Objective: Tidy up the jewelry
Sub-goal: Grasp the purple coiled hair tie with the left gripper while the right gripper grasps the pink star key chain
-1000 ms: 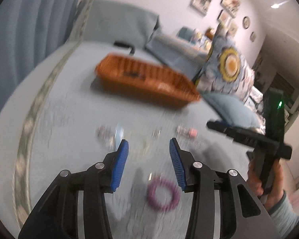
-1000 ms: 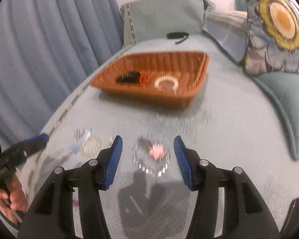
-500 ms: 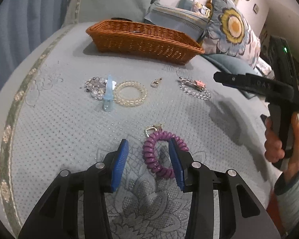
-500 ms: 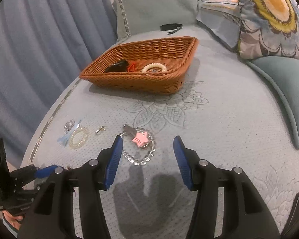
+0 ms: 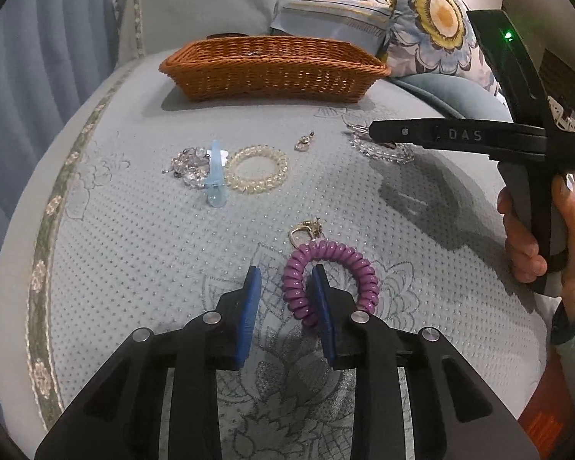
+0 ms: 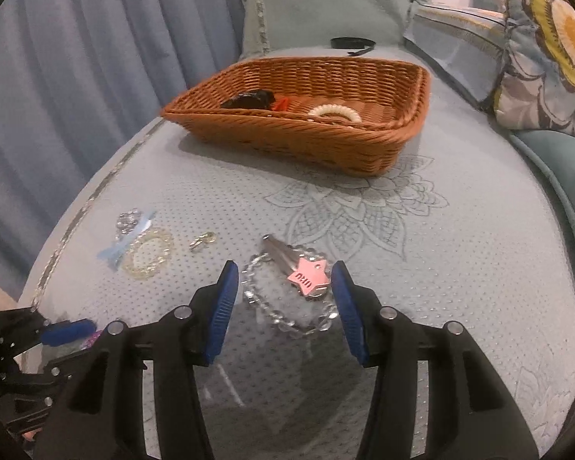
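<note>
A pale blue quilted bed (image 5: 134, 237) carries a wicker basket (image 5: 272, 73) at twelve o'clock, a purple coil bracelet (image 5: 327, 268) near centre, a yellowish bead bracelet (image 5: 257, 168) and blue clip (image 5: 215, 176) at ten, a clear bead bracelet (image 6: 283, 299) with a pink star clip (image 6: 308, 276).

Indoor light, moderately dim, cool cast. Both views sharp in the middle, no motion blur. Heavy fisheye bending, black vignette at all corners. Left wrist view: soft shadow of the right gripper (image 5: 410, 136) falls on the bedspread (image 5: 134, 230) at 3 o'clock, basket (image 5: 272, 67) shadow spreads toward 9. Green LED glare at 1 o'clock. Right wrist view: gripper shadow pools at 6 o'clock, curtain (image 6: 76, 76) soft at 10.
</note>
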`<state>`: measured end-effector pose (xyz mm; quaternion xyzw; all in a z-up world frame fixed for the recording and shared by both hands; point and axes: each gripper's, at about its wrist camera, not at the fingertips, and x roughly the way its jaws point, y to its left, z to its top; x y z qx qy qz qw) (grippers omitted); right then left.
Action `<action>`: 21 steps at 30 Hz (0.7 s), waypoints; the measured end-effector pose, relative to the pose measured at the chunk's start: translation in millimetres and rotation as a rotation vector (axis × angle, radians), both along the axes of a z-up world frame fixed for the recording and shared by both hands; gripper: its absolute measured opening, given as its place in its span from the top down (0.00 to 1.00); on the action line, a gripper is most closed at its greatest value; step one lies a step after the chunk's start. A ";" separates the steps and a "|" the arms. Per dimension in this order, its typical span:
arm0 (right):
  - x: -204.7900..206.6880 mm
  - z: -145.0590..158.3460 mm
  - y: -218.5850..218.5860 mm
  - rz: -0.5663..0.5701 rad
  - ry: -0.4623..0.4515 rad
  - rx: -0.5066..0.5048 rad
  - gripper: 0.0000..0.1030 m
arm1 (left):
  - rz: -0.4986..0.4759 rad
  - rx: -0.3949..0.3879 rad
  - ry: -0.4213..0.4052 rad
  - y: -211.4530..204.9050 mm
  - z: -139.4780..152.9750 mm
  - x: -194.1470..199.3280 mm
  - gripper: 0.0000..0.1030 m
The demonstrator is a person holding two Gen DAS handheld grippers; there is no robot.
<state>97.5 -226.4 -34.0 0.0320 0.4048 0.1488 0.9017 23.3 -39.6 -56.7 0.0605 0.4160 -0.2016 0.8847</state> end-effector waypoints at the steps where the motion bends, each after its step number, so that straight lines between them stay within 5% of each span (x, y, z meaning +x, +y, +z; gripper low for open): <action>1: -1.5 -0.3 1.5 0.027 0.010 0.022 0.59 | -0.001 -0.001 0.000 0.3 0.0 -0.4 0.75; 10: -0.7 -1.4 -4.2 -0.003 0.027 0.017 0.66 | -0.016 -0.021 0.011 4.2 1.7 -3.0 0.75; 16: 2.2 -8.2 11.5 -0.007 0.024 -0.081 0.68 | -0.037 -0.114 0.062 7.5 3.3 -3.2 0.75; 21: 5.1 -11.4 18.0 -0.025 0.015 -0.121 0.84 | -0.041 -0.028 0.021 -5.7 0.9 -9.2 0.75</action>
